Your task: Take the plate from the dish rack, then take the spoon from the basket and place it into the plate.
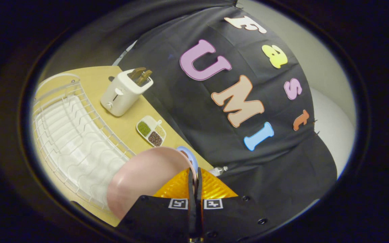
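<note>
I see my gripper [194,179] with its two orange fingers [177,187] pressed nearly together, clamping the rim of the pink plate [140,179], which hangs tilted just left of them, lifted off the white wire dish rack [76,141] beyond. A blue-rimmed item [189,155] sits just past the plate; I cannot identify it. Further out stand a divided dish of grains [151,131] and a white toaster [125,91] on the wooden table [93,81]. Each finger base carries a square black-and-white marker; no readable writing.
</note>
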### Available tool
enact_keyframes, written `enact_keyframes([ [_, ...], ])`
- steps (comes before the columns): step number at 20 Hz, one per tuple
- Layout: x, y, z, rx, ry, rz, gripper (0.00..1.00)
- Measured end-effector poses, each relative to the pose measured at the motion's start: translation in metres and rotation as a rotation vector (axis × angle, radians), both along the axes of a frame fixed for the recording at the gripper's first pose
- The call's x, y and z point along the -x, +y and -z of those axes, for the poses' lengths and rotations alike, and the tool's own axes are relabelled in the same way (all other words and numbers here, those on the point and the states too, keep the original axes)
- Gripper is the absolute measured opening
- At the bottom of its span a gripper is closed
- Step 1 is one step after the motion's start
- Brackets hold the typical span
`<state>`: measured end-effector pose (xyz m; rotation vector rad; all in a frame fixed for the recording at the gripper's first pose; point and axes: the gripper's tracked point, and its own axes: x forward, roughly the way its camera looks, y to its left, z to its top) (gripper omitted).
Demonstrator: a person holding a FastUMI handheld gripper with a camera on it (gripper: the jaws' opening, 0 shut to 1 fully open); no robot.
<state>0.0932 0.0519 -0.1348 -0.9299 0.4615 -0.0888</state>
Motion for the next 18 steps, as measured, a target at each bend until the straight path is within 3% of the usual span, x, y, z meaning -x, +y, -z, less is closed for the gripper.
enact_keyframes([
  [12, 0.05, -0.093, -0.041, -0.147, -0.052, 0.103, 0.03],
  [18, 0.068, -0.138, -0.034, -0.208, -0.046, 0.139, 0.03],
])
